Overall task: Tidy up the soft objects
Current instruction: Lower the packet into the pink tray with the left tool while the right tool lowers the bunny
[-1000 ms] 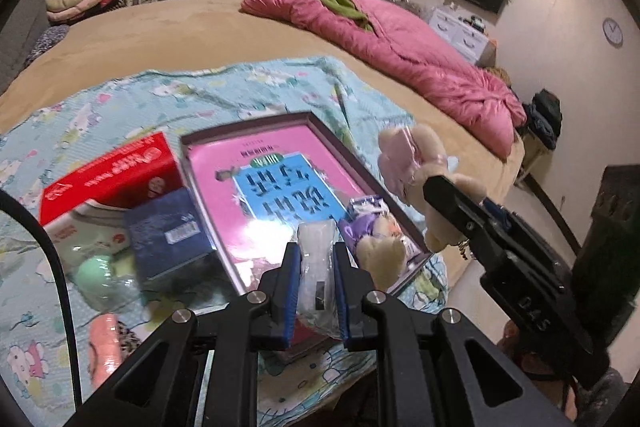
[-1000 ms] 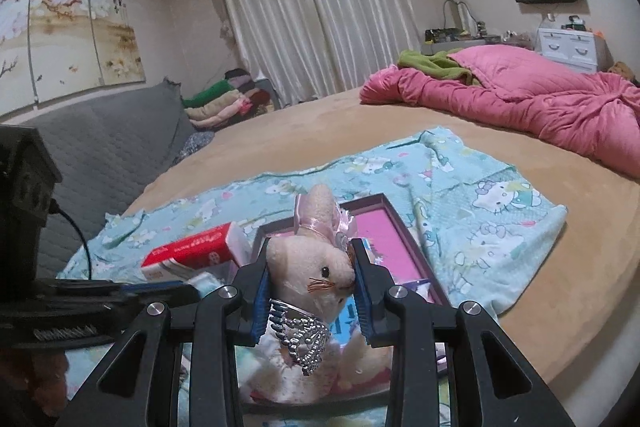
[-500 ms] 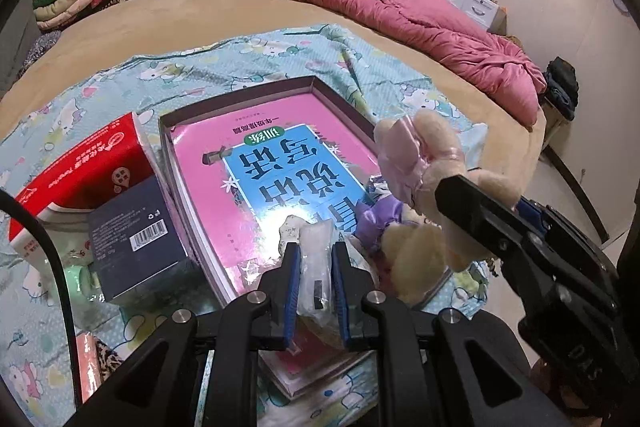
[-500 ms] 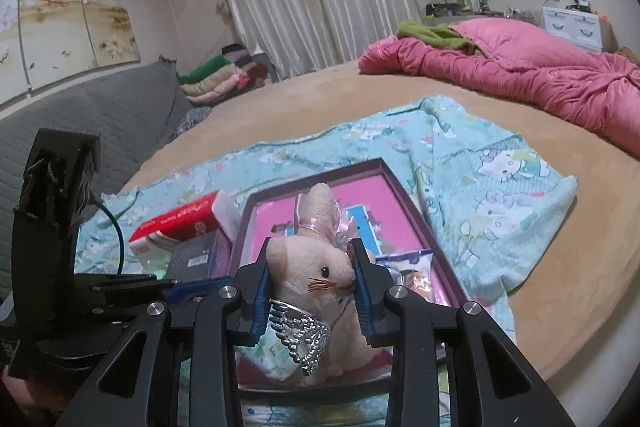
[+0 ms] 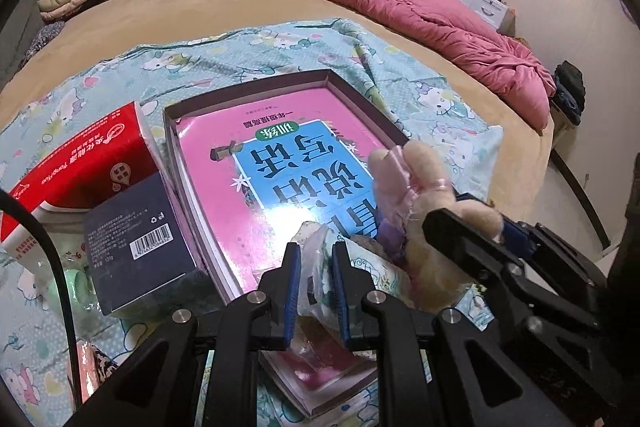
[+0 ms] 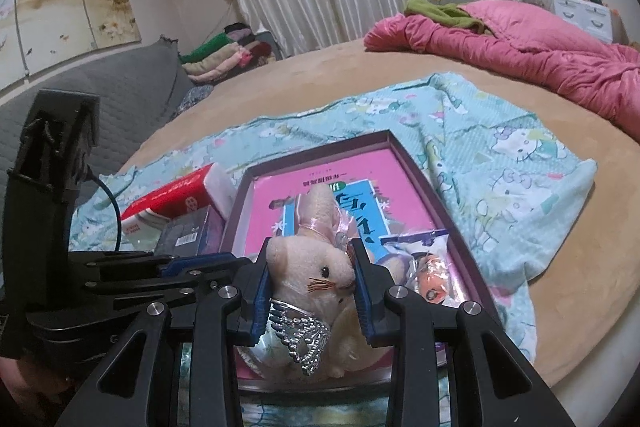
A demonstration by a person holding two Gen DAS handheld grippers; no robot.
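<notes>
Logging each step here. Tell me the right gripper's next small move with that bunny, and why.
Probably lower it a little and open. The right gripper is shut on the plush bunny, which hangs just over the near end of the purple tray, beside the left gripper clamping a plastic-wrapped packet.

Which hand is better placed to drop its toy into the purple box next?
Right: its tongs hold the plush rabbit over the box; the left tongs sit near its edge.
</notes>
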